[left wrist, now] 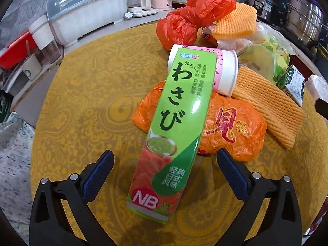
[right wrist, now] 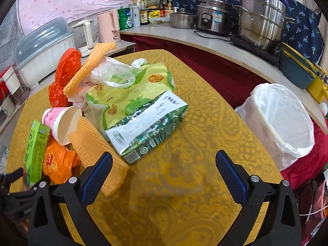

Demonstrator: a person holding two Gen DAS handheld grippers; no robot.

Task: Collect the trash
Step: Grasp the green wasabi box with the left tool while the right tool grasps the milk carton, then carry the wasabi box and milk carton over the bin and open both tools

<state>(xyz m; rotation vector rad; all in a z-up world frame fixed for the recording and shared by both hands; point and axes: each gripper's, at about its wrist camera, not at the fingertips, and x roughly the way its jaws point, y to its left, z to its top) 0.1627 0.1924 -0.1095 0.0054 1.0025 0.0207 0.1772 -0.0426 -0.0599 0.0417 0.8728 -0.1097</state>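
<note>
A pile of trash lies on the yellow table [left wrist: 82,102]. In the left wrist view a green wasabi box [left wrist: 170,127] rests across an orange plastic bag [left wrist: 229,131] and a pink paper cup [left wrist: 221,71]. My left gripper [left wrist: 165,162] is open, its fingers on either side of the box's near end without touching it. In the right wrist view my right gripper [right wrist: 164,164] is open over bare tablecloth [right wrist: 184,174], just in front of a green-and-white carton [right wrist: 147,127] and an orange foam net [right wrist: 98,151]. A bin lined with a white bag [right wrist: 278,123] stands at the right.
A red plastic bag [left wrist: 190,16], more foam netting [left wrist: 235,20], a clear bag [right wrist: 114,73] and a yellow-green packet [right wrist: 131,90] fill the pile's far side. Kettles [right wrist: 108,26], a covered dish rack [right wrist: 45,55], a rice cooker [right wrist: 213,16] and steel pots [right wrist: 262,20] line the counter behind.
</note>
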